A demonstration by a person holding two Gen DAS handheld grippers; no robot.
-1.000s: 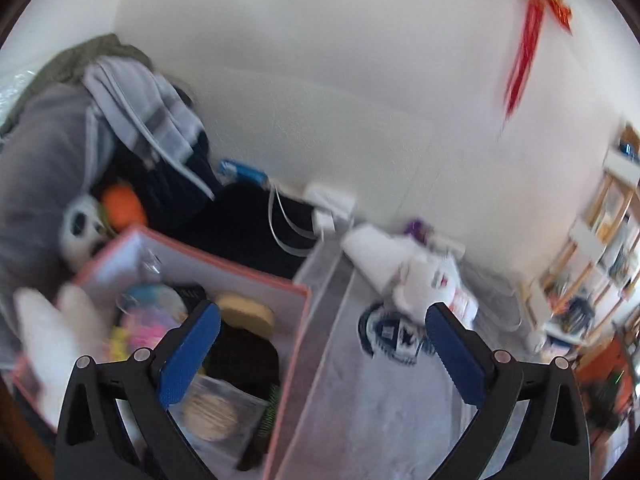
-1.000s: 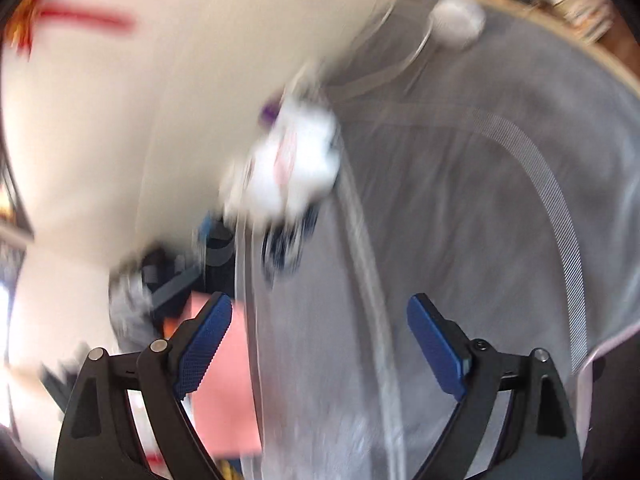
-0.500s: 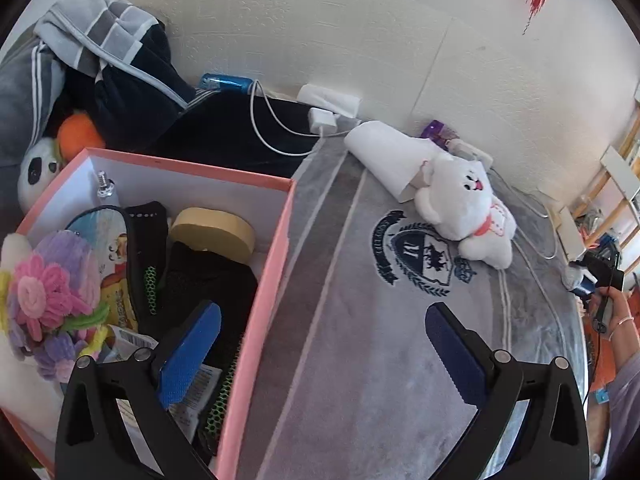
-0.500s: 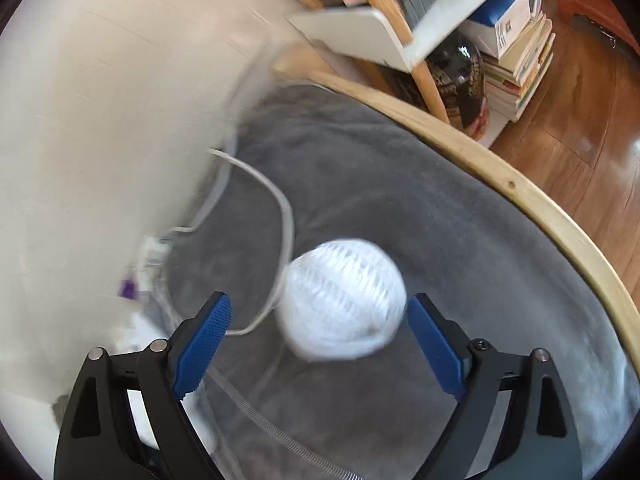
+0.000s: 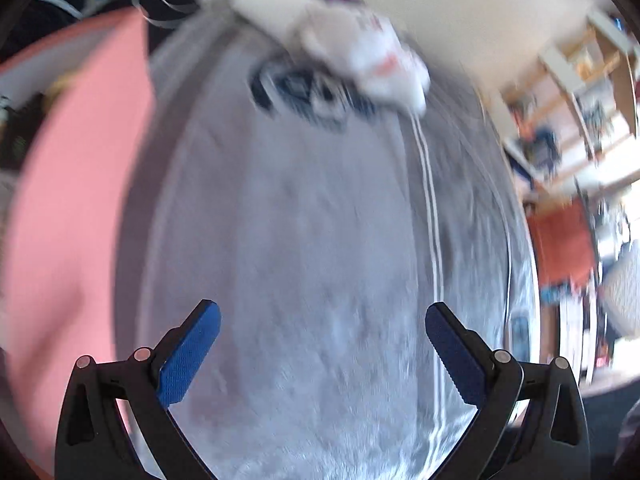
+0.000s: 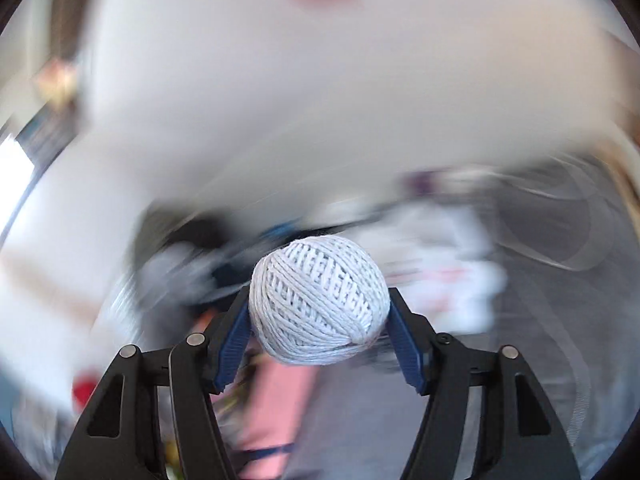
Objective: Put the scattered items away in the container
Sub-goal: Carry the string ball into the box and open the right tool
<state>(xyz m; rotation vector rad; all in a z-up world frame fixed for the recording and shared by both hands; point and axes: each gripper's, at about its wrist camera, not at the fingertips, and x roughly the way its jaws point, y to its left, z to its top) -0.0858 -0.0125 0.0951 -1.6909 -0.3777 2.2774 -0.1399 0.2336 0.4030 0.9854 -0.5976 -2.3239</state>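
Right gripper [image 6: 320, 312] clamped on a white ball of string [image 6: 319, 301]; both blue pads press against the ball's sides, and the ball sits between the fingertips, lifted clear of the surface below. Winding pattern on the ball sharp, everything behind it smeared by motion blur. Behind and below the ball: a blurred pink container [image 6: 276, 404] at lower centre, dark and grey clothing to the left, a white soft toy [image 6: 452, 280] to the right on a grey blanket [image 6: 520, 360]. Left gripper [image 5: 322, 338] with its jaws wide apart, nothing between the blue pads, pointed steeply down at the grey blanket [image 5: 304, 248]. Pink container wall [image 5: 76, 208] fills the left side of the left wrist view, just beside the left fingertip; its contents are too blurred to make out. White soft toy [image 5: 360, 52] lies near the far end of the blanket, partly over a dark round crest [image 5: 304, 92] printed on the fabric. A thin white cable [image 5: 430, 208] runs from the toy down the blanket's right side. Wooden shelving [image 5: 580, 92] stands at far right, blurred.
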